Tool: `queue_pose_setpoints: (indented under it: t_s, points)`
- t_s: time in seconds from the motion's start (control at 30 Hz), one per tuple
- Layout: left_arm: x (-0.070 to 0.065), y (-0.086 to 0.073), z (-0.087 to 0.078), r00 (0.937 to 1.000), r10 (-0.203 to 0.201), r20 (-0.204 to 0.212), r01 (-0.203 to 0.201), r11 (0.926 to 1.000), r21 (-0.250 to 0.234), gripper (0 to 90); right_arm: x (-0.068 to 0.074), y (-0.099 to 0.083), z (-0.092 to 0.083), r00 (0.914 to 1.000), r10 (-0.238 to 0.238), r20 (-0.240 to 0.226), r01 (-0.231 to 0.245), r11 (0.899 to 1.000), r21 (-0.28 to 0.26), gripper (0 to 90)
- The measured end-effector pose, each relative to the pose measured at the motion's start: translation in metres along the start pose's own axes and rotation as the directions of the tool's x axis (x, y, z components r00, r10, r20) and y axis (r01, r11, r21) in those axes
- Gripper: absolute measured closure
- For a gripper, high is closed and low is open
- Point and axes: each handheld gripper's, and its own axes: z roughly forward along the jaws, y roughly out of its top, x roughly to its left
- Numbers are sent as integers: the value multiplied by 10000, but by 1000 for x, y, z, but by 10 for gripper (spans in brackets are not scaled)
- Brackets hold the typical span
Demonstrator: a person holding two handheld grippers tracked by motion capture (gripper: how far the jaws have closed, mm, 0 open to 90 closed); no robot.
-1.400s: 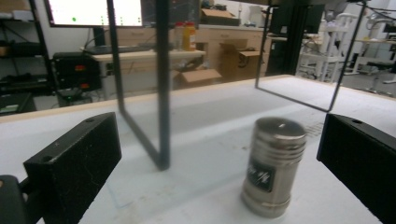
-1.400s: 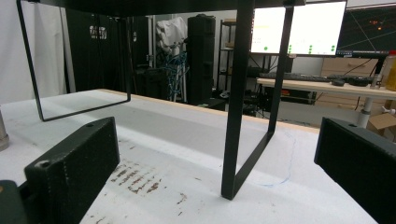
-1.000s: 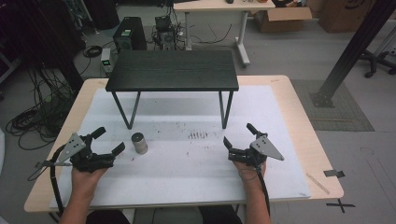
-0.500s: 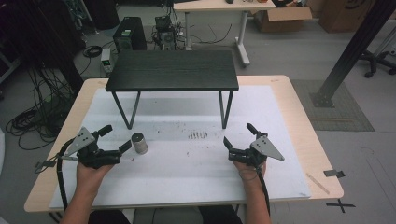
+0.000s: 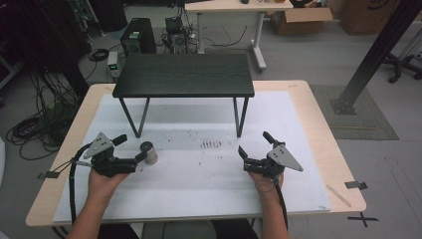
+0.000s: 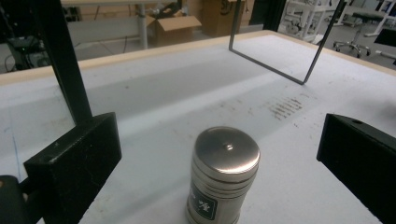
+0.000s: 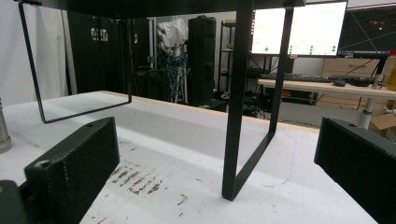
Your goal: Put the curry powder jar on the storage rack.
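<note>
Standing on the counter [image 5: 308,149]: a small shiny silver metal can [image 5: 148,152] with a green label, upright.
Left gripper [image 5: 130,152]: fingers wide apart, the can between them, not touching.
Right gripper [image 5: 255,144]: fingers apart, holding nothing, near the little black table's leg [image 7: 238,107].

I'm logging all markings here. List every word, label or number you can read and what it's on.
Green label on the metal can: white marks, cut off and too blurred to read.
Monitors behind the table: green dots and lines, text too small to read.
Cardboard box on the floor: no readable print.
Nothing else carries text.
</note>
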Motion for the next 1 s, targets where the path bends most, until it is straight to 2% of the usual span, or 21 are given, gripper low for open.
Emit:
queue_pose_setpoints:
  t_s: [0.13, 0.3, 0.7, 0.87, 1.0]
  points:
    - [0, -1, 5, 10000, -38, 20, 38, 9994, 335, 2, 0, 0, 0, 10000, 2, 0, -2, 10000, -1, 0]
    - [-2, -1, 12, 9998, 148, 124, -157, 9968, 789, 4, 0, 0, 0, 10000, 6, -6, -6, 10000, 2, 0]
    - [-4, 0, 26, 9999, 43, 101, -55, 9927, 1201, 17, 0, 0, 0, 10000, 21, -10, -21, 10000, 26, 0]
    - [-5, -2, 30, 9999, 65, 77, -75, 9898, 1422, 53, 0, 0, 0, 10000, 42, -11, -42, 10000, 34, 0]
    - [-5, -3, 31, 10000, 93, 1, -92, 9871, 1597, 117, 0, 0, 0, 10000, 46, -12, -46, 10000, 42, 0]
